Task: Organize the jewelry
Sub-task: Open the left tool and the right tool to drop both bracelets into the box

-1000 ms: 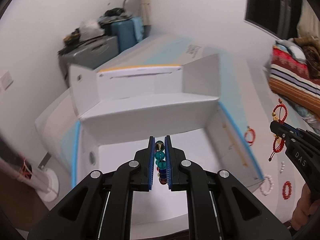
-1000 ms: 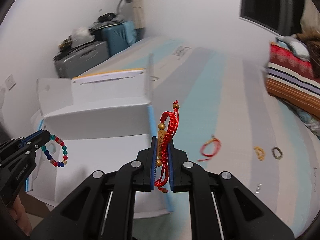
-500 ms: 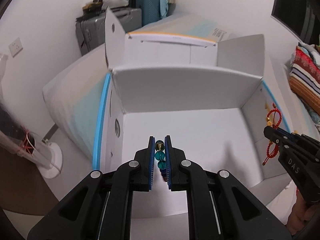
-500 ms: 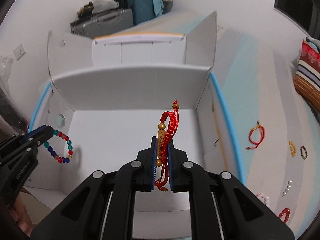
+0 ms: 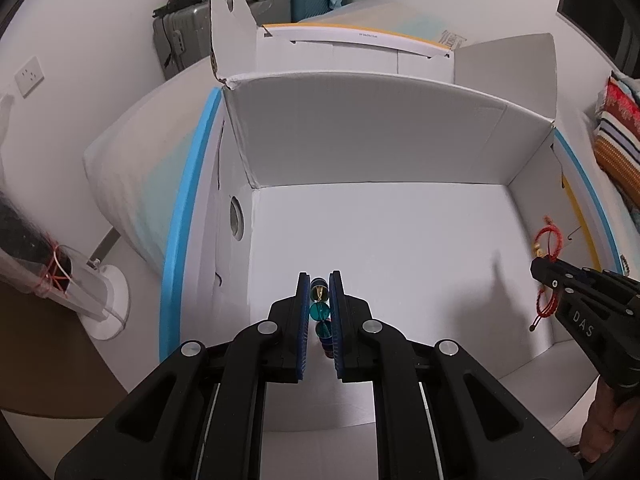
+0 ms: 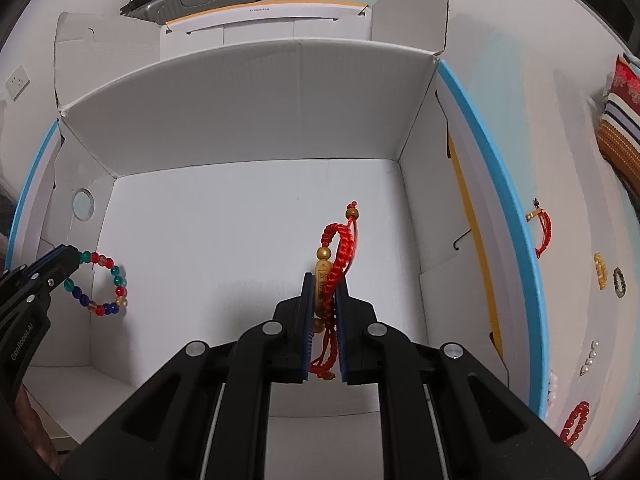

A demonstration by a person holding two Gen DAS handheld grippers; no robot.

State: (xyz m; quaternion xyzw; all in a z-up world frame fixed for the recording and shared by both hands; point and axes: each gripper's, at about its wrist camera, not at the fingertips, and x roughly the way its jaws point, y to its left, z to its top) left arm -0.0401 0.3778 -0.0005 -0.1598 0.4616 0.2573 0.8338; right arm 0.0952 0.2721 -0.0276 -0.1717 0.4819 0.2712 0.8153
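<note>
Writing on left tool: "GenRobot.AI" runs along the side of the left tool, read in the right wrist view.
Writing on right tool: "DAS" in pale letters on the side of the right tool, read in the left wrist view.
Other print: a thin line of text on the white strip behind the box, too small to read.
Left tool: clamped on the bead bracelet — a loop of teal, red, blue and amber beads that hangs from its tip inside the box, near the left wall.
Box: a white cardboard box, flaps up, with a round hole in its left wall; its floor is bare white, and both bracelets are held above it.
Right tool: clamped on the red cord bracelet — braided red cord with gold beads and a gold bar, standing up from the closed pads over the right half of the box floor.
Outside the box, right: on the pale striped surface beyond the blue edge lie a red cord bracelet with a gold clasp, a yellow bead ring, a dark bead ring, a short row of pearls and a red bead bracelet.
</note>
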